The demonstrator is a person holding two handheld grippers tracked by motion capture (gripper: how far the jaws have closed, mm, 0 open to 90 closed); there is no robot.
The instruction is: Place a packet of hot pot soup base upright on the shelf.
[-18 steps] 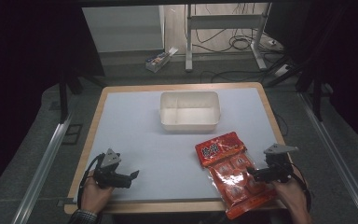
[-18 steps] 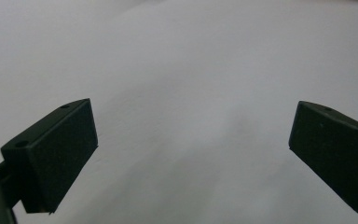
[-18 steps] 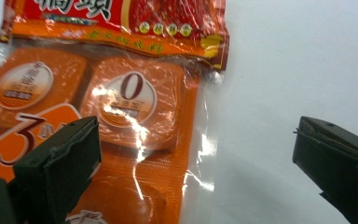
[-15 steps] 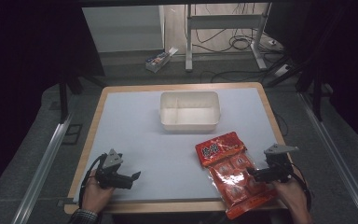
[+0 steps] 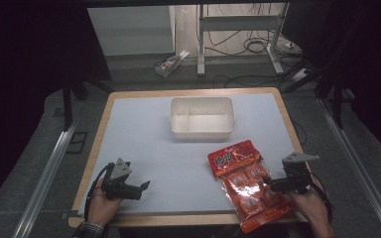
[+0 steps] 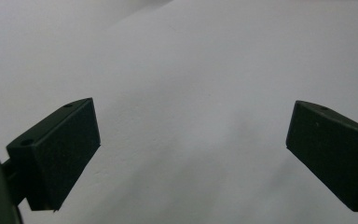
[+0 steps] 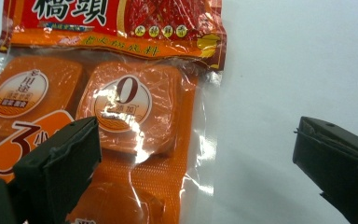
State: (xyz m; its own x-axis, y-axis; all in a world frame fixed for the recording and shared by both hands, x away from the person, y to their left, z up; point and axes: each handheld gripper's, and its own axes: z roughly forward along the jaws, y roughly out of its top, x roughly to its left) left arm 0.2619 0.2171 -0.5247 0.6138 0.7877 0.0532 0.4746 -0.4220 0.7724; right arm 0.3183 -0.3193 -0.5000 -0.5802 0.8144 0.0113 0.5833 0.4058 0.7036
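A red and orange snack packet [image 5: 245, 182] lies flat at the table's front right, its clear lower half showing several orange blocks [image 7: 126, 109]. My right gripper [image 5: 273, 184] hovers open over the packet's right side, one jaw above the packet and the other above bare table [image 7: 279, 93]; nothing is between them [image 7: 193, 161]. My left gripper [image 5: 145, 186] rests open near the front left, pointing right over the bare white surface [image 6: 191, 93], jaws wide apart [image 6: 191, 154]. A white plastic bin [image 5: 202, 117] sits empty at the table's middle back.
The white table top [image 5: 144, 139] has a wooden rim. Beyond it the floor holds a small box [image 5: 170, 62], a metal stand's legs [image 5: 238, 29] and loose cables [image 5: 250, 47]. Aluminium rails [image 5: 49, 168] run along both sides.
Both grippers stay almost where they were; the right one has shifted very slightly over the packet. The packet and bin have not moved.
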